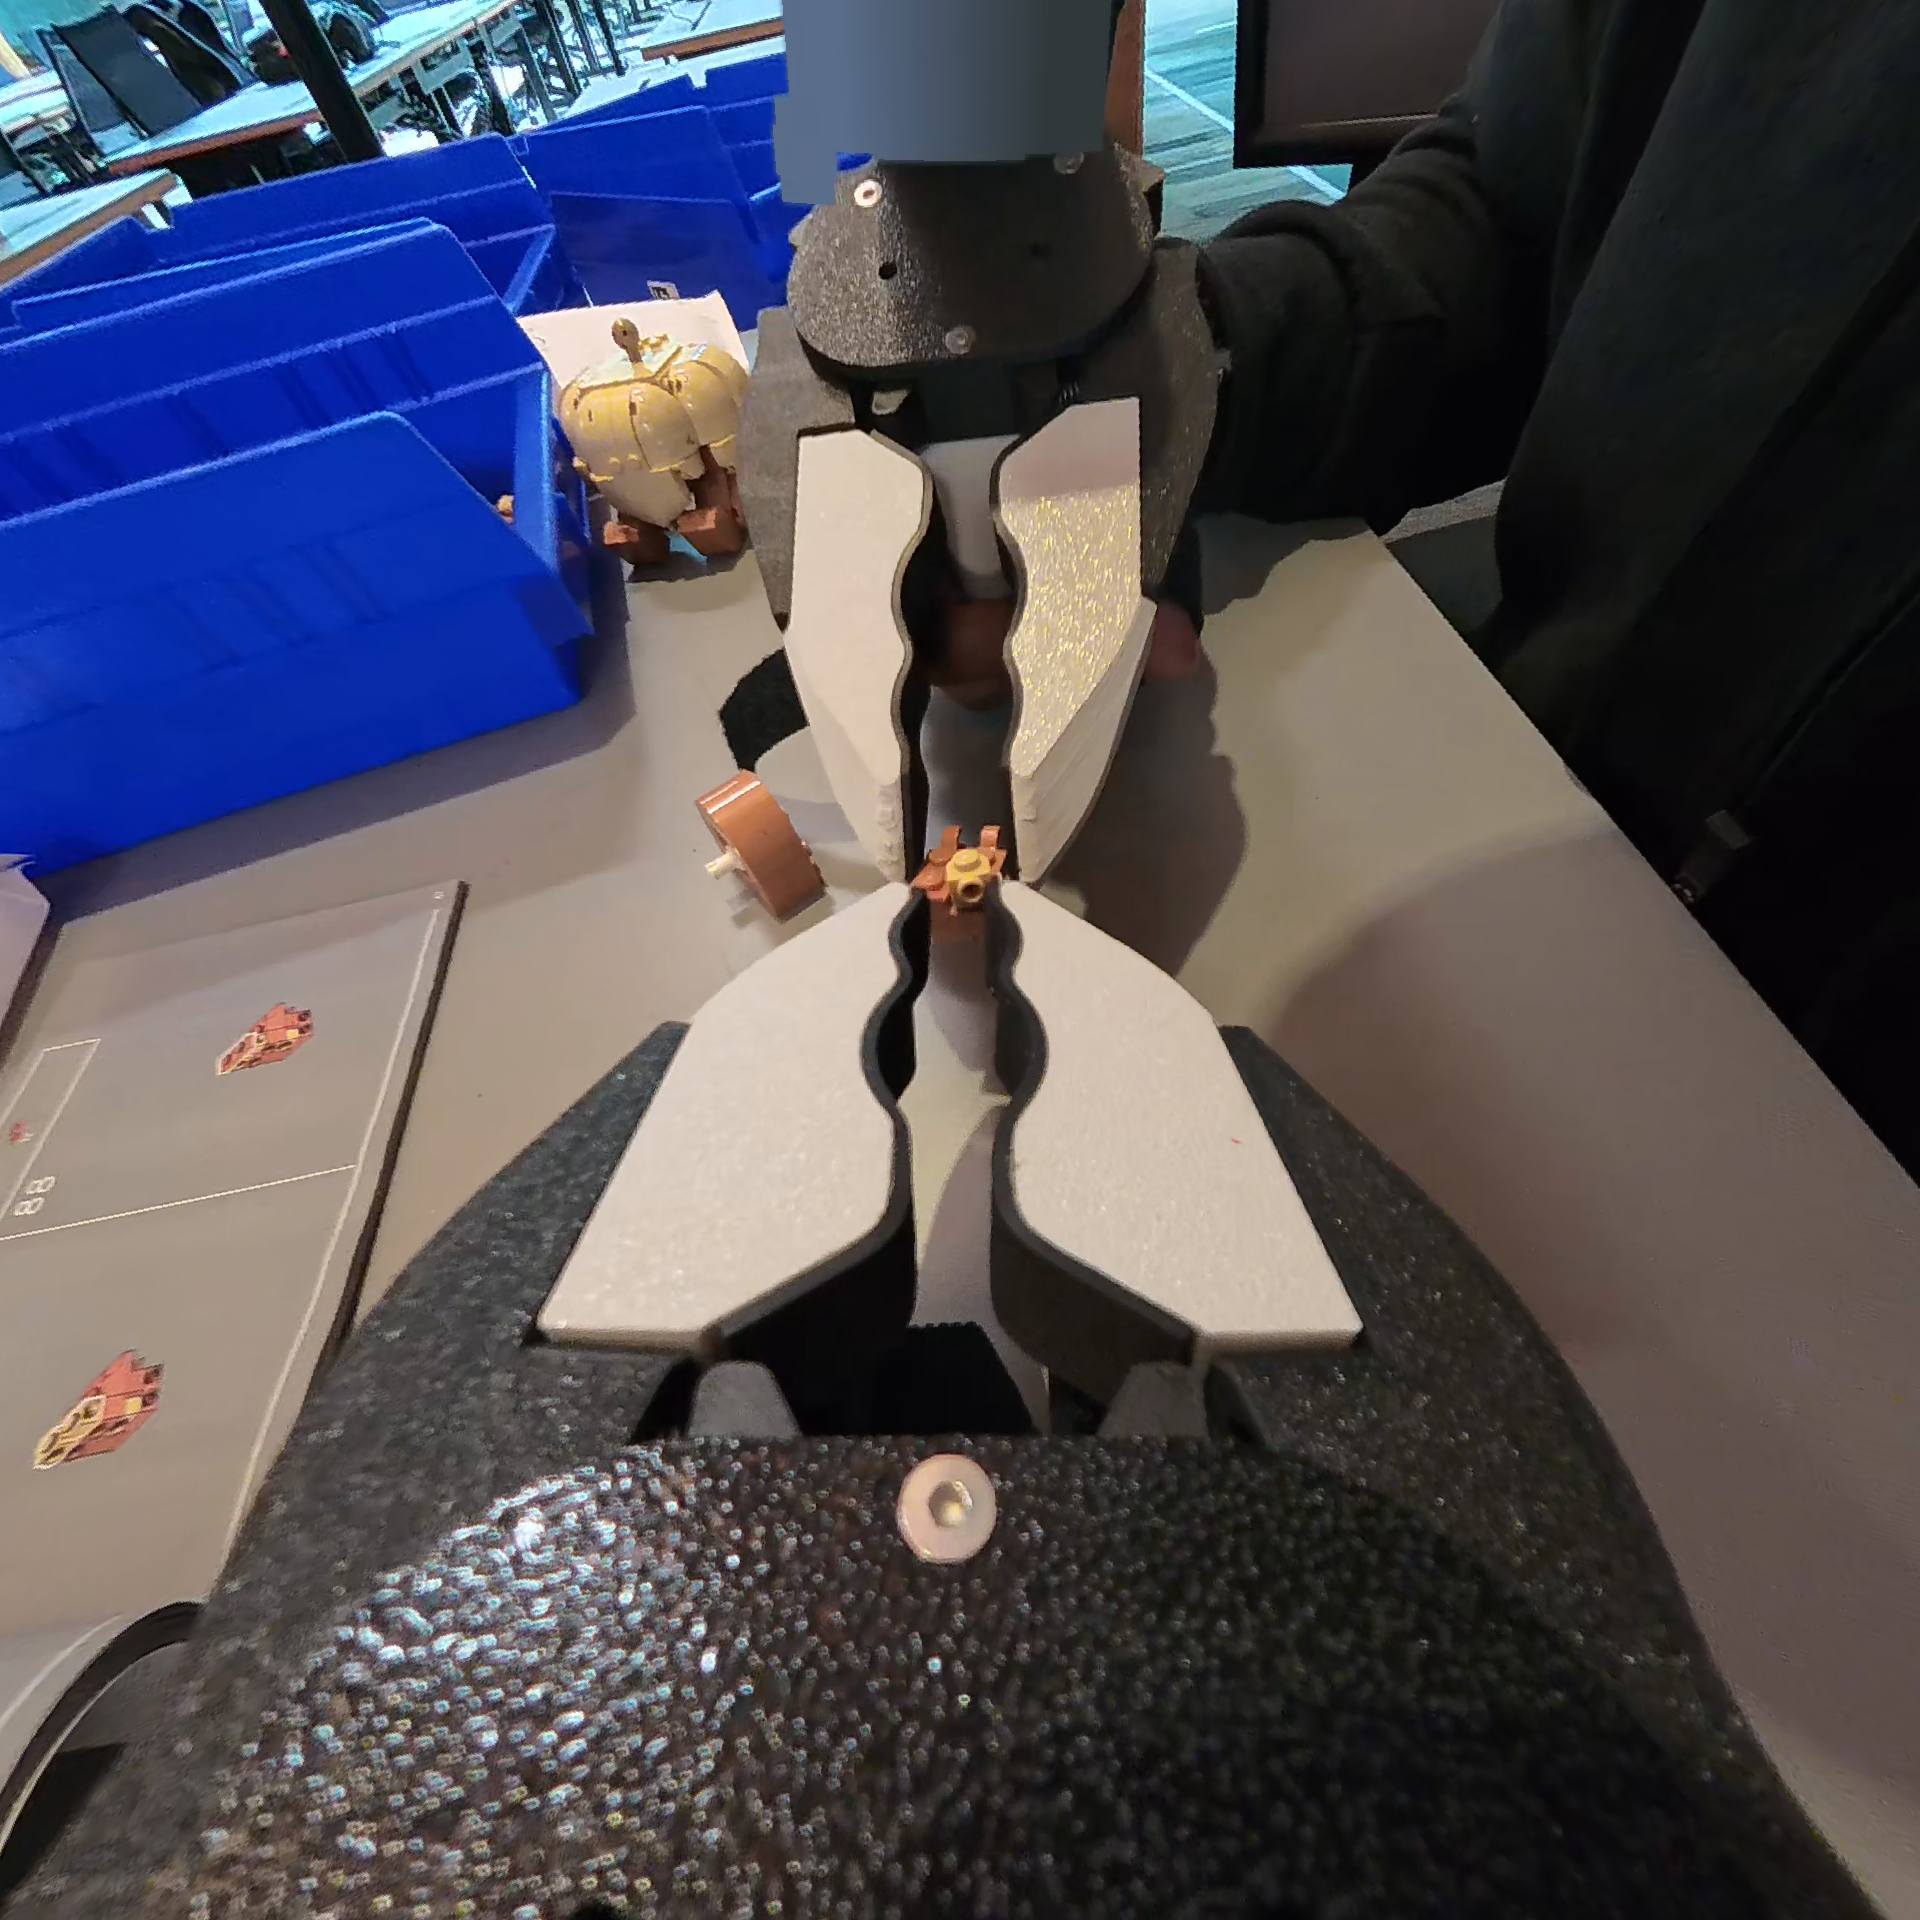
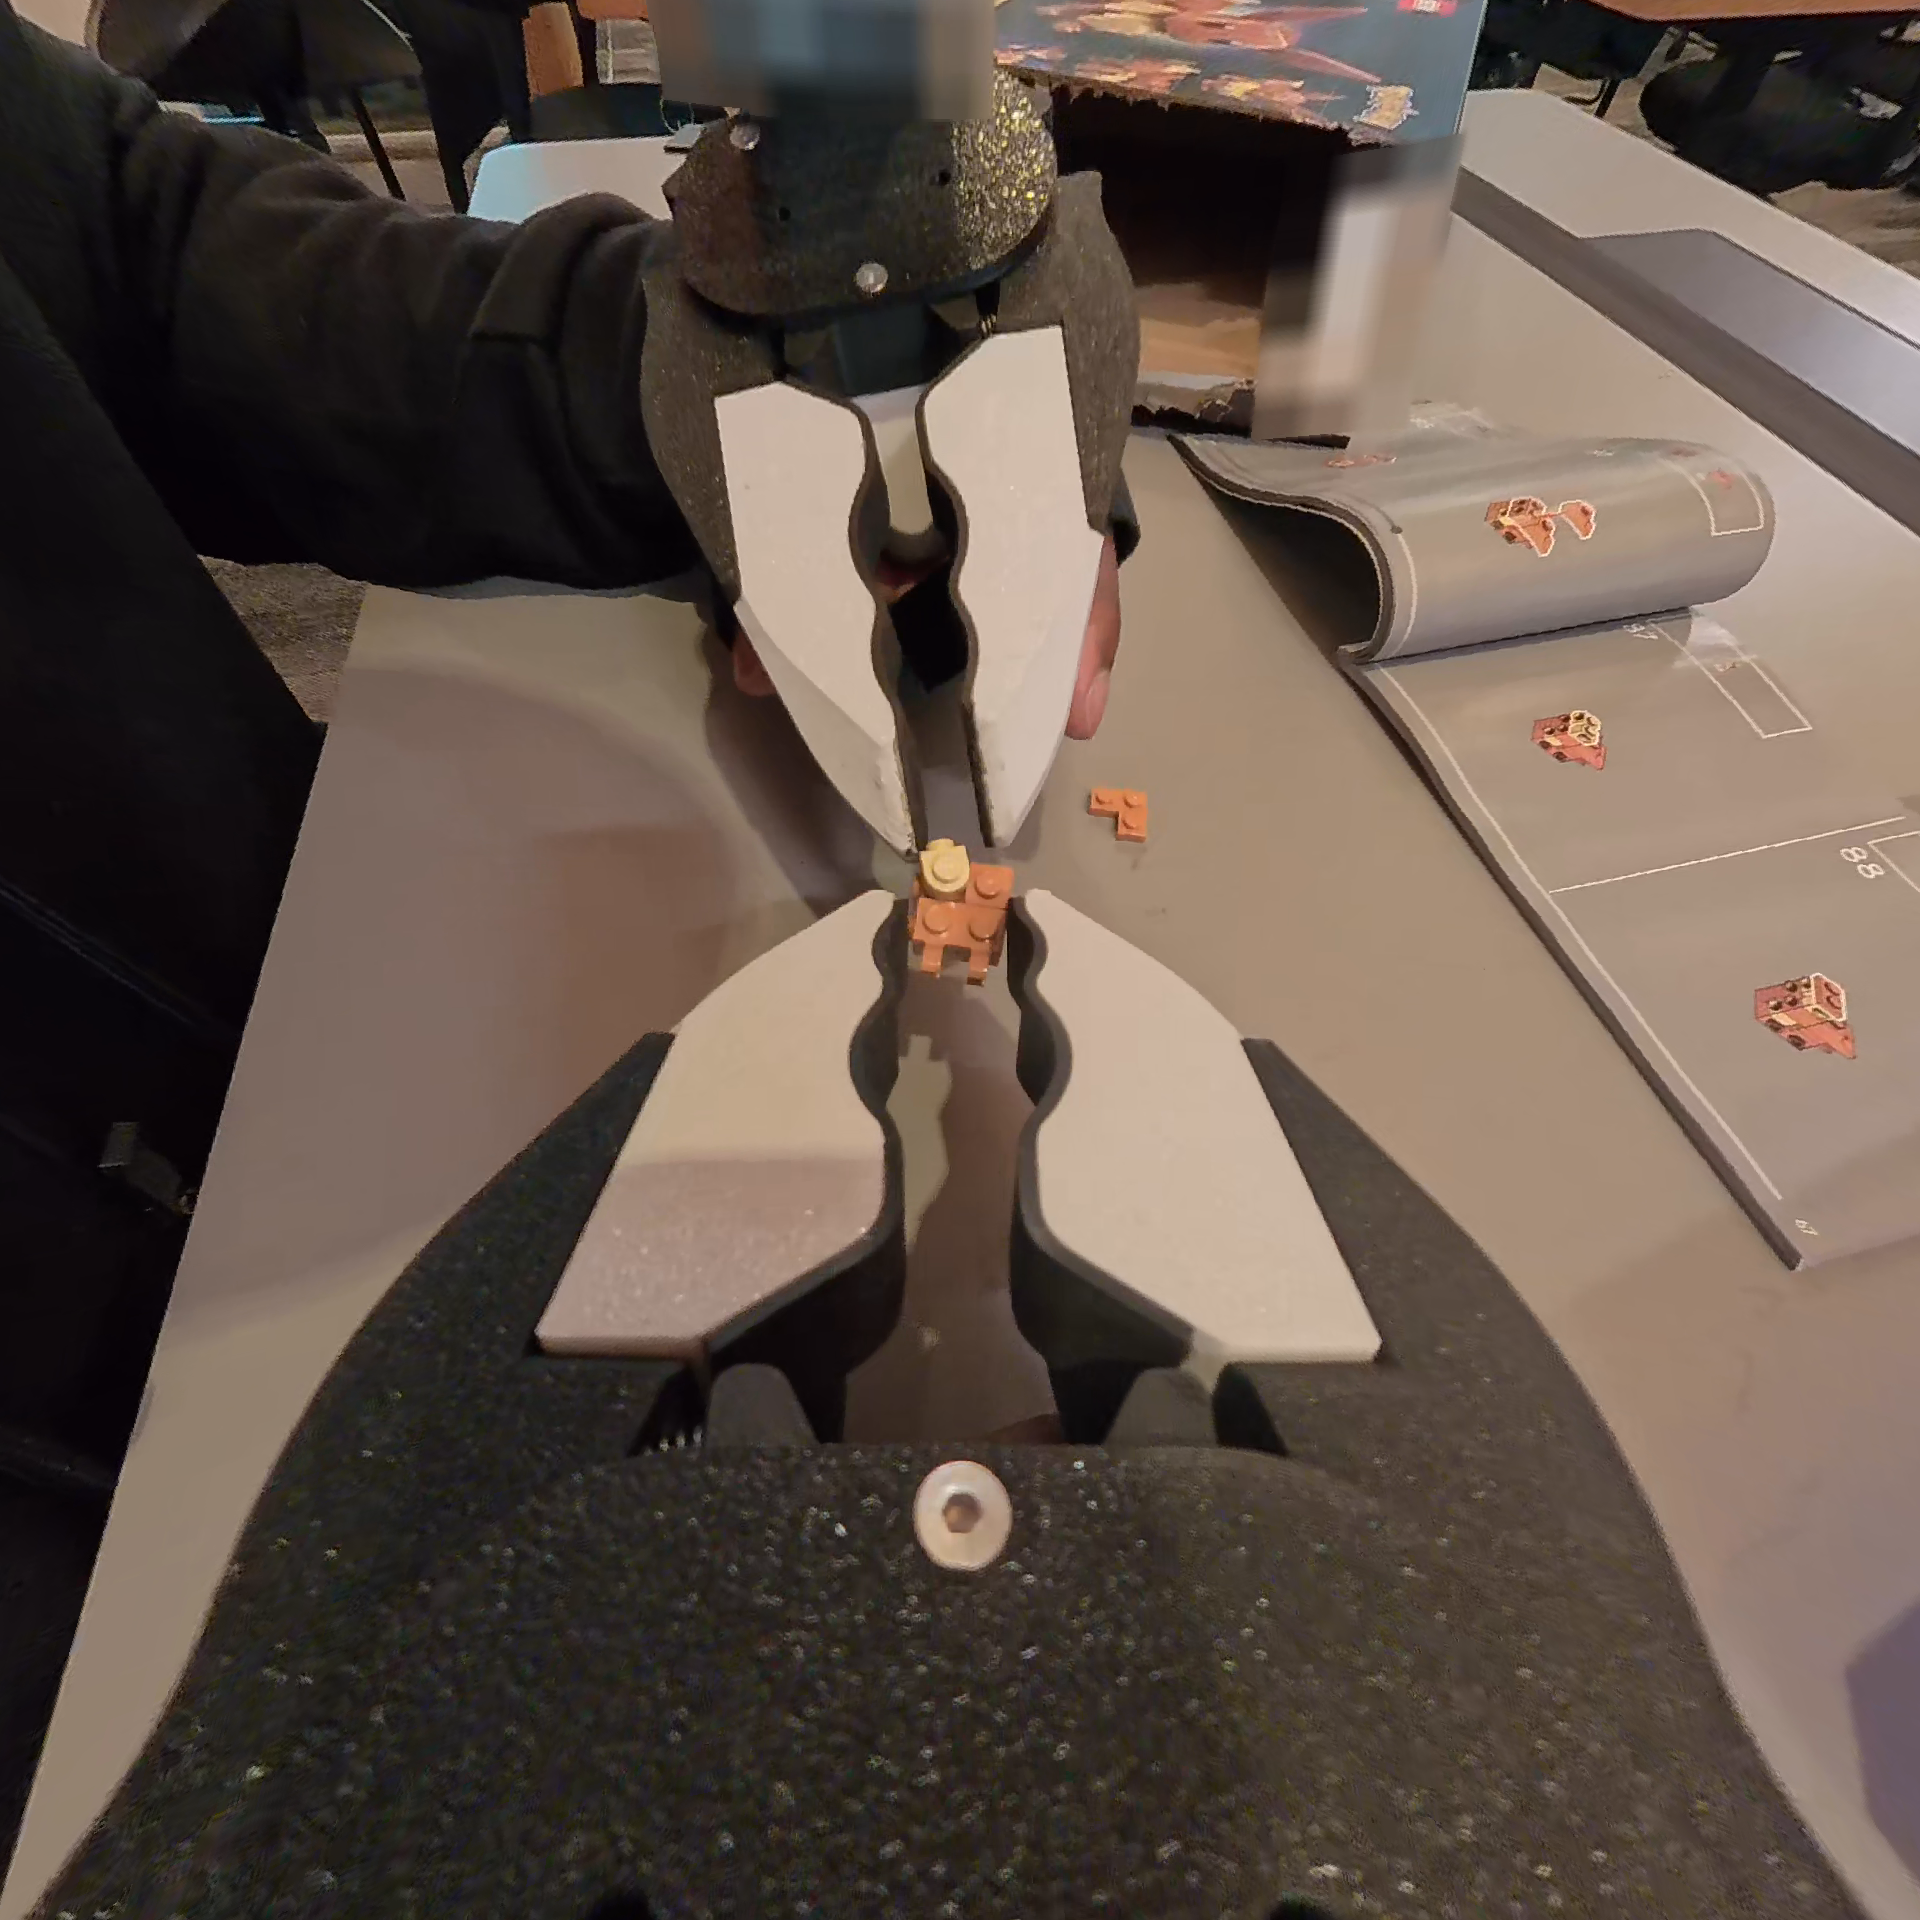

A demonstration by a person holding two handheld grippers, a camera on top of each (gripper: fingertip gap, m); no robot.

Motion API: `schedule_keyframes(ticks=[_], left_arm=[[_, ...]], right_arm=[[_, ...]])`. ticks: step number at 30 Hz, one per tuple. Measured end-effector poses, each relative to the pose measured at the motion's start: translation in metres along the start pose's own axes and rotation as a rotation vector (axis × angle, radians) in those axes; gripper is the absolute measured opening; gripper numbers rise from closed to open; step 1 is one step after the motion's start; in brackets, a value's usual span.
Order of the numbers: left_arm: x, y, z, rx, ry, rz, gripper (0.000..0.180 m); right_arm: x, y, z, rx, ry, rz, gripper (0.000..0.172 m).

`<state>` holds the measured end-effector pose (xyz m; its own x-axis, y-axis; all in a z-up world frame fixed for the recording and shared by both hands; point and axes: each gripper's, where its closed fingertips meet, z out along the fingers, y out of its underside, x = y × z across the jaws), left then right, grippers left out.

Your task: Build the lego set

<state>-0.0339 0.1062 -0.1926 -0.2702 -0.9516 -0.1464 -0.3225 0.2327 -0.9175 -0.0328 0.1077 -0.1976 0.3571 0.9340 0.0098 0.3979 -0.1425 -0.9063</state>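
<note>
Left wrist view: left gripper (image 1: pixel 956 909) low in frame, fingers narrowed and pinching the brown lower part of a small brick cluster (image 1: pixel 961 883) (brown, with a tan studded piece on top). Cluster right at the fingertips, raised clear of the grey table (image 1: pixel 1351 935). Right gripper (image 1: pixel 961 836) opposite, tip to tip, its fingers flanking the cluster's far clips. Brown disc (image 1: pixel 764 847) on the table just left of the tips; blue bins (image 1: pixel 260 623) and a tan model (image 1: pixel 655 436) farther off.

Right wrist view: right gripper (image 2: pixel 958 920) a little wider, pads against both sides of the cluster's orange plate. Tan piece nearest the left gripper's tips (image 2: pixel 948 831). L-shaped orange plate (image 2: pixel 1122 812) loose on the table nearby; open booklet (image 2: pixel 1662 935) to the right.
</note>
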Motion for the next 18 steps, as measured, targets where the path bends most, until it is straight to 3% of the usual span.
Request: schedule_keyframes(ticks=[10,18], left_arm=[[0.001,-0.002,-0.001,0.007,-0.006,0.031,0.011],[0.011,-0.006,-0.003,0.03,-0.025,0.265,0.019]], right_arm=[[-0.001,0.0,-0.002,0.013,-0.041,0.061,0.018],[-0.006,0.0,-0.004,0.025,-0.149,0.218,0.018]])
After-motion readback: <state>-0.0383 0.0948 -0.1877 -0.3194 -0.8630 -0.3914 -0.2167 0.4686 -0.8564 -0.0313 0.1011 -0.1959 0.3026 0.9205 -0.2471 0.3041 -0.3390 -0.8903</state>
